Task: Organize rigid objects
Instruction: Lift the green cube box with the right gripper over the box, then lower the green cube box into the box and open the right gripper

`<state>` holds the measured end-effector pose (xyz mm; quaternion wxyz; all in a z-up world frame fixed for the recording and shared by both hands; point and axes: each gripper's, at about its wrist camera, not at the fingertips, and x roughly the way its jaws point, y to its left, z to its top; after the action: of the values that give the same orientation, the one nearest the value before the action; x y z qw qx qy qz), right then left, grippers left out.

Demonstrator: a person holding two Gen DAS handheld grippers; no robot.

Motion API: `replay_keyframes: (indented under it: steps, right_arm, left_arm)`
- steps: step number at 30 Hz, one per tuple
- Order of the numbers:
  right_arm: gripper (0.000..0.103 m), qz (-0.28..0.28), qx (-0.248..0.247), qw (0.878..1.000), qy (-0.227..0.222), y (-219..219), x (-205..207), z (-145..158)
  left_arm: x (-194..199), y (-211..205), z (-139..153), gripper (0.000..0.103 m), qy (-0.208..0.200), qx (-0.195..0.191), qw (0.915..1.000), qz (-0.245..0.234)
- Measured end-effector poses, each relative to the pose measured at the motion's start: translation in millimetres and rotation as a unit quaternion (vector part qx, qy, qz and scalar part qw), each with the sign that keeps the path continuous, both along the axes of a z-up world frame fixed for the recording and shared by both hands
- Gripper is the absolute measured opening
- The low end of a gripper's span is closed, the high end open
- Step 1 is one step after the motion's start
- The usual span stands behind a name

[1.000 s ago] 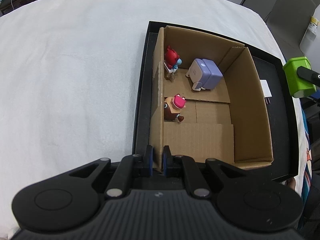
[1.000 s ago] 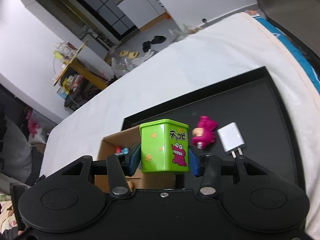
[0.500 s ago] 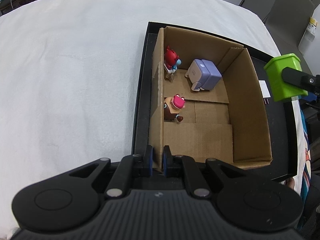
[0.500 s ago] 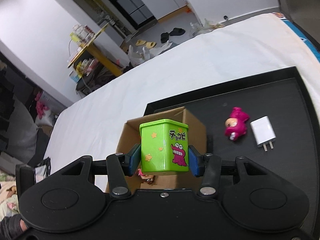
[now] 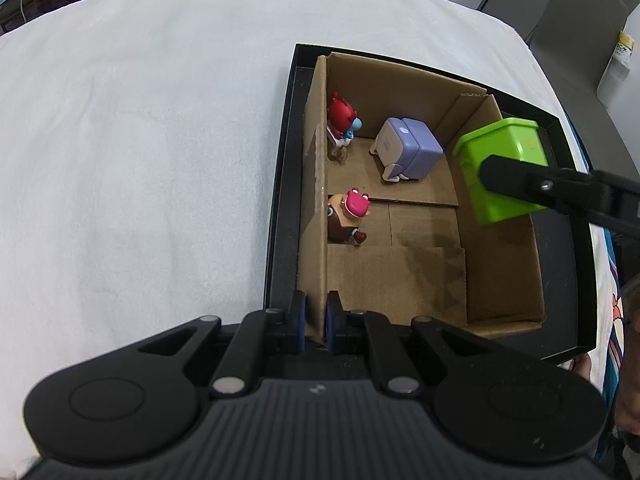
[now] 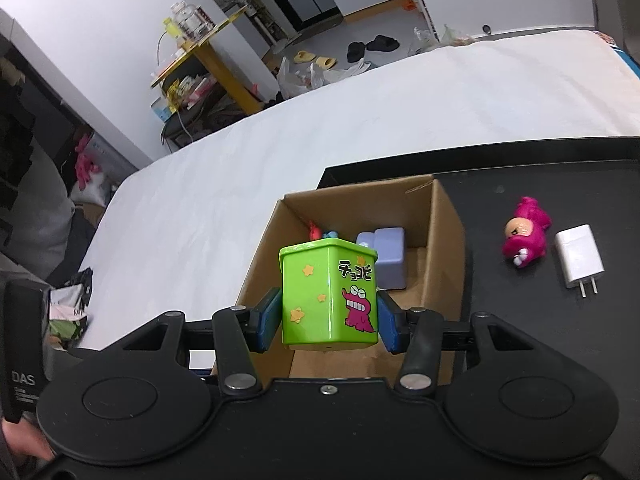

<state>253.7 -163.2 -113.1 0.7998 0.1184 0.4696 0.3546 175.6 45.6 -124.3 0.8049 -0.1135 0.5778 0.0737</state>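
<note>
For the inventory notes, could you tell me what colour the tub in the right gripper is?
Bright green tub with yellow stars and a pink crocodile; clearest in the right wrist view.

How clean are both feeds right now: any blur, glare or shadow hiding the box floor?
Left wrist view: sharp; fisheye bends the black tray's rim; a soft shadow darkens the brown cardboard box floor near its middle. Right wrist view: sharp, no glare; the green plastic cartoon container hides much of the box floor.

One cardboard box (image 5: pixel 500 256) sits on one black tray (image 6: pixel 540 360). Four toy figures are visible: three inside the box, one pink figure (image 6: pixel 524 236) outside. One green container (image 6: pixel 328 292) and one white charger (image 6: pixel 578 258) complete the count.
</note>
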Motion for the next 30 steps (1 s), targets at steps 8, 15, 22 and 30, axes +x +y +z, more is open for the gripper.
replay_keyframes:
  steps: [8, 15, 22, 30]
  right_arm:
    - [0.049, 0.005, -0.023, 1.0, -0.011, 12.1, -5.0, -5.5]
    - [0.049, 0.013, -0.053, 0.998, -0.028, 22.4, -8.6, -11.4]
    - [0.049, 0.021, -0.09, 0.994, -0.058, 34.1, -12.6, -16.1]
    - [0.046, 0.03, -0.139, 0.985, -0.093, 48.6, -21.7, -19.1]
  left_arm:
    - [0.0, 0.4, -0.2, 0.009, 0.0, -0.001, 1.0, 0.001]
    - [-0.1, 1.4, -0.4, 0.009, 0.0, -0.002, 1.0, 0.002]
    - [0.2, 1.6, -0.3, 0.009, 0.0, -0.002, 1.0, 0.003]
    - [0.6, 0.1, 0.4, 0.009, 0.0, 0.002, 1.0, 0.001]
